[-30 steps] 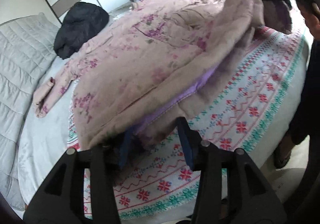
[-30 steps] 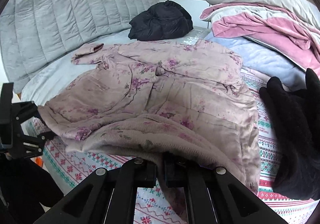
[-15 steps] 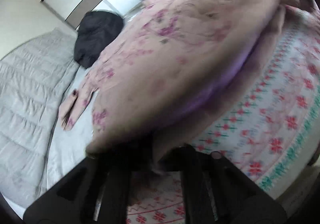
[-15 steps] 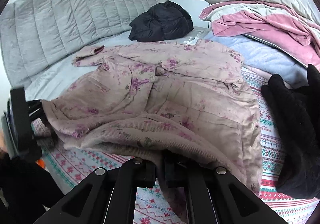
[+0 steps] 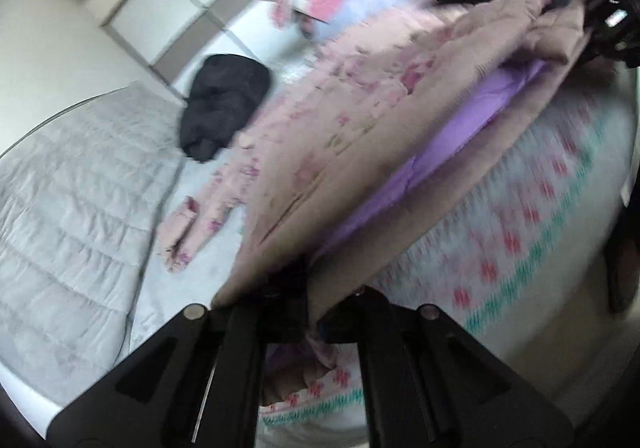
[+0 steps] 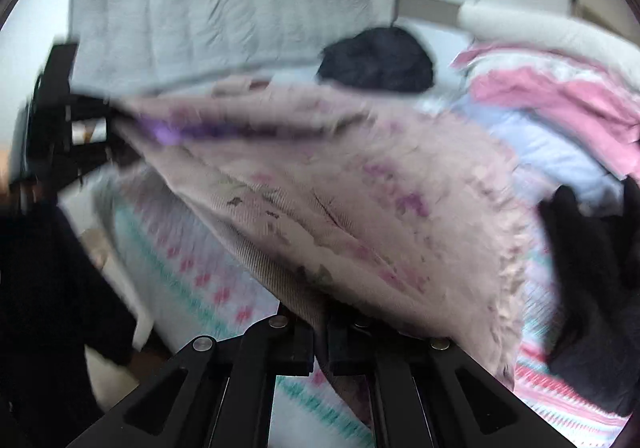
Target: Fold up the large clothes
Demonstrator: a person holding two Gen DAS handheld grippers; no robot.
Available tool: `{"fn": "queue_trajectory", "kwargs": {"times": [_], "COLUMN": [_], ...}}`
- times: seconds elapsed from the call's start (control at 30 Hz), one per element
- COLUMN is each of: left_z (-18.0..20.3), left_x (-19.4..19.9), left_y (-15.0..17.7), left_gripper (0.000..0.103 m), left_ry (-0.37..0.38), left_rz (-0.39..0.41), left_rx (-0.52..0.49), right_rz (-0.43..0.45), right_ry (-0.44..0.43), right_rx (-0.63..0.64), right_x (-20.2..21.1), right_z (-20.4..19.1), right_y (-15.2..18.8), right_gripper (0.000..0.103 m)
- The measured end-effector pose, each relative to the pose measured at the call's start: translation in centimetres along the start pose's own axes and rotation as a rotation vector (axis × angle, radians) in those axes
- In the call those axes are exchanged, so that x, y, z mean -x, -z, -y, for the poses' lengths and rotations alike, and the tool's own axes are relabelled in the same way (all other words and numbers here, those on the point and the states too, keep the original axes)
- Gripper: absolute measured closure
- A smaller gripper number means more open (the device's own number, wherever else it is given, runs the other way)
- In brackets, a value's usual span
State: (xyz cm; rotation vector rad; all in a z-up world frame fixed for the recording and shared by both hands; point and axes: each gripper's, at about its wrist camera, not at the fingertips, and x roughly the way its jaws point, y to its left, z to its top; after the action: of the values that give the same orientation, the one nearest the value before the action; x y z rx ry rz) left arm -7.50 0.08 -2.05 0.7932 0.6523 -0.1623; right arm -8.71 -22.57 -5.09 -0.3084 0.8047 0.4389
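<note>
A large pink floral padded robe with purple lining lies on the bed, its near hem lifted off the patterned blanket. My left gripper is shut on one hem corner. My right gripper is shut on the other hem corner, and the robe stretches taut between them. The left gripper also shows at the left of the right wrist view, and the right gripper at the top right of the left wrist view. One sleeve lies flat on the grey sheet.
A black jacket sits at the bed's far side near the grey quilted headboard. A pile of pink and white bedding and a black fleece garment lie to the right. The bed edge and floor are below.
My left gripper closed on the hem corner, and both grippers lifted the hem up off the blanket. The robe's lower part now hangs raised, showing the purple lining.
</note>
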Motion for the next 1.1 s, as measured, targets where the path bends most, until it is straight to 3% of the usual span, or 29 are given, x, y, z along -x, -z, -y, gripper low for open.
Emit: {"fn": "queue_trajectory", "kwargs": {"times": [0.07,0.17,0.23,0.37,0.43,0.53,0.57,0.6,0.63,0.67,0.7,0.77,0.83,0.93,1.0,1.1], "left_z": [1.8,4.1,3.9,1.6,-0.1,-2.2,-3.1,-4.0,-4.8,-5.4,-6.4,-8.1,-10.7,-14.3,-14.7,-13.0], "left_x": [-2.1,-3.8,-3.4,0.5,3.3,5.5,5.9,6.0,5.7,5.4,4.4,2.0,-1.5,-7.2,-10.7,-15.6], "left_y": [1.0,2.0,2.3,2.3,2.5,2.0,1.6,1.1,0.5,-0.1,-0.9,-2.1,-3.3,-3.3,-2.3,1.0], "left_gripper": [0.098,0.097,0.095,0.092,0.092,0.091,0.089,0.085,0.071,0.056,0.050,0.048,0.048,0.048,0.048,0.048], "left_ry": [0.054,0.082,0.128,0.274,0.337,0.365,0.371,0.378,0.384,0.384,0.384,0.403,0.454,0.498,0.507,0.483], "left_rz": [-0.077,-0.149,-0.158,-0.091,-0.009,0.070,0.087,0.103,0.110,0.110,0.101,0.052,-0.019,-0.120,-0.171,-0.352], "left_rx": [-0.079,-0.141,-0.143,-0.098,-0.060,0.002,0.032,0.072,0.115,0.154,0.213,0.330,0.518,0.793,0.860,0.878], "right_rz": [-0.115,-0.099,-0.096,-0.134,-0.075,0.040,0.065,0.077,0.069,0.054,0.038,-0.011,-0.069,-0.069,-0.072,-0.109], "right_ry": [0.004,-0.003,-0.040,-0.143,-0.221,-0.304,-0.318,-0.333,-0.353,-0.372,-0.389,-0.410,-0.410,-0.403,-0.405,-0.429], "right_rx": [0.041,0.061,0.052,0.092,0.133,0.133,0.103,0.044,-0.038,-0.120,-0.192,-0.290,-0.384,-0.502,-0.581,-0.670], "right_x": [-2.7,-1.6,-0.4,1.4,3.3,5.9,6.2,5.9,5.0,3.8,2.2,-1.3,-4.4,-7.0,-8.4,-10.7], "right_z": [-0.7,-0.8,-0.1,-0.7,-1.8,-2.3,-1.9,-1.2,-0.2,0.8,1.7,2.7,3.8,6.0,7.7,9.6], "right_y": [0.9,0.9,1.0,2.3,2.4,1.2,0.4,-0.6,-1.8,-2.9,-3.7,-5.2,-6.5,-8.7,-10.0,-11.7], "right_gripper": [0.100,0.099,0.096,0.091,0.091,0.090,0.085,0.073,0.064,0.049,0.041,0.040,0.040,0.041,0.041,0.041]}}
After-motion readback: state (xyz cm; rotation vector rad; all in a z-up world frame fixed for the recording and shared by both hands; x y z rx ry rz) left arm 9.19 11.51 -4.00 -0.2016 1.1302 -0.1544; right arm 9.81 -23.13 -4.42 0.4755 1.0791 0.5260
